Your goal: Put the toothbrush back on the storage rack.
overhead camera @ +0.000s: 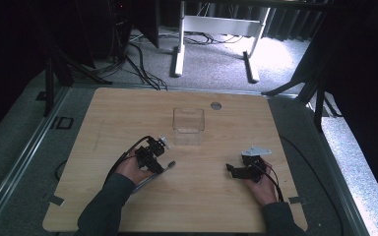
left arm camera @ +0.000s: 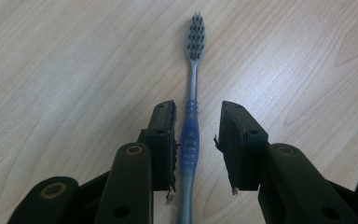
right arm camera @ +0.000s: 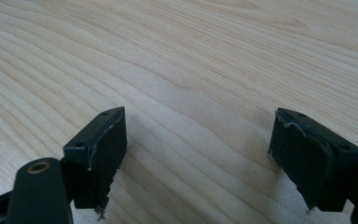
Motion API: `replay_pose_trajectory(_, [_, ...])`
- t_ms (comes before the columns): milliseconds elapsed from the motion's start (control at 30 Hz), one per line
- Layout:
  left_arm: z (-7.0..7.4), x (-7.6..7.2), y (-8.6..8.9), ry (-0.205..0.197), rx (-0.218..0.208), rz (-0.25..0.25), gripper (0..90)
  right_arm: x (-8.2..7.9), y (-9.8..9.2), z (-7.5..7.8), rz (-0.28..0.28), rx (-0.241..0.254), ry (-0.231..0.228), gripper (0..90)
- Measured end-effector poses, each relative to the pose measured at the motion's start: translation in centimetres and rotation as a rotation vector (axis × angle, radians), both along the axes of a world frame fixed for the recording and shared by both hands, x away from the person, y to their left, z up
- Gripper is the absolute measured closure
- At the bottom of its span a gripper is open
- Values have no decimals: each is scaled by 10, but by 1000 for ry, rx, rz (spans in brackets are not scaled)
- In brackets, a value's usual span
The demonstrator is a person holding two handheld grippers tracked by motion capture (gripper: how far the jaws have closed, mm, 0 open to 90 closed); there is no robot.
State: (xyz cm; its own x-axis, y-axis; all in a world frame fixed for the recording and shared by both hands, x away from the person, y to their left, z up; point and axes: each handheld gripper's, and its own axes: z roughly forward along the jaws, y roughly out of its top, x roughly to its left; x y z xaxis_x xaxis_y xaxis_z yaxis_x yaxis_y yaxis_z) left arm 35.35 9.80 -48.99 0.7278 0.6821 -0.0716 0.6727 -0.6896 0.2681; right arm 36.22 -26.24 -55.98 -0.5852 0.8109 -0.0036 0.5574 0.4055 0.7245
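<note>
- Blue-and-grey plastic toothbrush (left arm camera: 190, 140) lies flat on the light wooden desk (overhead camera: 216, 196), bristle head pointing away from the left tongs (left arm camera: 195, 140) in the left gripper view.
- Left tongs lowered over the handle, one jaw on each side; the left-hand pad sits just beside or touching the blue grip section, the other pad is apart from it with bare desk between. Not clamped: jaws part-open around the toothbrush.
- High view: left tongs (overhead camera: 152, 155) in the person's left hand, near the desk's middle left; the grey handle end (overhead camera: 170, 164) sticks out beside them.
- Right tongs (right arm camera: 198, 158) open wide, nothing between the jaws, just wood grain below.
- High view: right tongs (overhead camera: 241, 169) rest low over the desk, well apart from the toothbrush.
- Clear square plastic container (overhead camera: 188, 120) stands upright farther back, centre of desk.
- No readable brand, label or writing on the toothbrush or the container.
</note>
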Motion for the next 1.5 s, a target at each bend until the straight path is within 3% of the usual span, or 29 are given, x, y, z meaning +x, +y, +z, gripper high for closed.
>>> replay_pose_trajectory(1100, [-20,4,-6,82,120,-36,701,0,0,0,0,0,-1,186])
replay_pose_trajectory(1500, [-25,5,-6,98,137,-42,730,0,0,0,0,0,0,186])
